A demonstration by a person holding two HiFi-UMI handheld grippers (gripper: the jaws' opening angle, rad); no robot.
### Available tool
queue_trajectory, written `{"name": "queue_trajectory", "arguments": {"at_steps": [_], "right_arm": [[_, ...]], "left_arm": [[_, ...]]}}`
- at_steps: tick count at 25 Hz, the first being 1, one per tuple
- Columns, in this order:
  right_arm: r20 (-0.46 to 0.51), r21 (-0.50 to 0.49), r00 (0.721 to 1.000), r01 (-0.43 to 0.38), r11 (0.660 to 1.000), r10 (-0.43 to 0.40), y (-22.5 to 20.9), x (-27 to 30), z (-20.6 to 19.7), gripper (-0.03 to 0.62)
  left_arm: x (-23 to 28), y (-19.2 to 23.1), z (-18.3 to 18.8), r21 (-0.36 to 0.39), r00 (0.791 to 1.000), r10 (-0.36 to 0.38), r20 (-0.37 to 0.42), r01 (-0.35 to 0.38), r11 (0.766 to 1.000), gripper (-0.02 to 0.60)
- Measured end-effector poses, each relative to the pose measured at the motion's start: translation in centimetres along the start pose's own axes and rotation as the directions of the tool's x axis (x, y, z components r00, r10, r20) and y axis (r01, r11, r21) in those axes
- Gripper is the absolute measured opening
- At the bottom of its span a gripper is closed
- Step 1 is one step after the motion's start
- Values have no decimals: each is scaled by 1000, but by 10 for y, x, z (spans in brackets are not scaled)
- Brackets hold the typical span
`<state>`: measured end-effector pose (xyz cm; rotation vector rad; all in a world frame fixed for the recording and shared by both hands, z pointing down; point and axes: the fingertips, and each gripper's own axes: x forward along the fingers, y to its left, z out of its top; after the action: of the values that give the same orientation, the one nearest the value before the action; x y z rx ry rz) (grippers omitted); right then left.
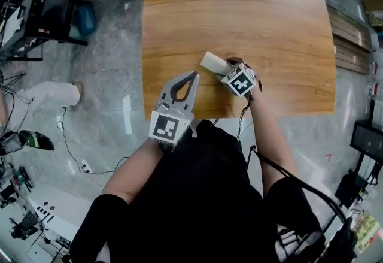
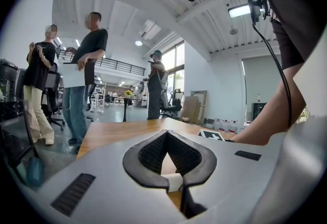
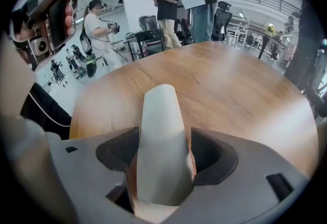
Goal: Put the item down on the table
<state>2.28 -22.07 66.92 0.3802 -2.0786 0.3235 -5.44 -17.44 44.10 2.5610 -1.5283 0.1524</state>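
A cream oblong block is held over the near part of the round wooden table. My right gripper is shut on it. In the right gripper view the block sticks out forward between the dark pads of that gripper, tilted over the tabletop. Whether it touches the wood I cannot tell. My left gripper hovers at the table's front edge, left of the block, shut with nothing in it. In its own view the left gripper has its tips together.
The table's front edge runs just before my body. A black rack and cables lie on the floor to the left. Several people stand beyond the table, along with office chairs.
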Motion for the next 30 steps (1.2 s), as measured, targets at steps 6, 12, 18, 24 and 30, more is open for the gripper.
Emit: {"name": "queue_trajectory", "arguments": {"at_steps": [6, 12, 18, 24, 30], "right_arm": [[111, 53, 993, 39, 998, -45, -5, -34, 21, 261], [406, 87, 893, 177, 980, -197, 34, -124, 72, 259], [631, 208, 648, 389, 897, -427, 66, -219, 101, 59], [718, 383, 437, 401, 832, -541, 73, -283, 103, 23], [728, 429, 367, 414, 803, -578, 81, -292, 101, 14]], "left_arm": [[-4, -1, 1, 1, 1000, -11, -4, 11, 1000, 5], [0, -9, 12, 21, 998, -51, 21, 51, 998, 5], [10, -23, 26, 56, 994, -99, 54, 96, 994, 5], [16, -45, 42, 78, 986, -146, 83, 139, 987, 5], [18, -52, 47, 99, 980, -176, 95, 166, 981, 5]]}}
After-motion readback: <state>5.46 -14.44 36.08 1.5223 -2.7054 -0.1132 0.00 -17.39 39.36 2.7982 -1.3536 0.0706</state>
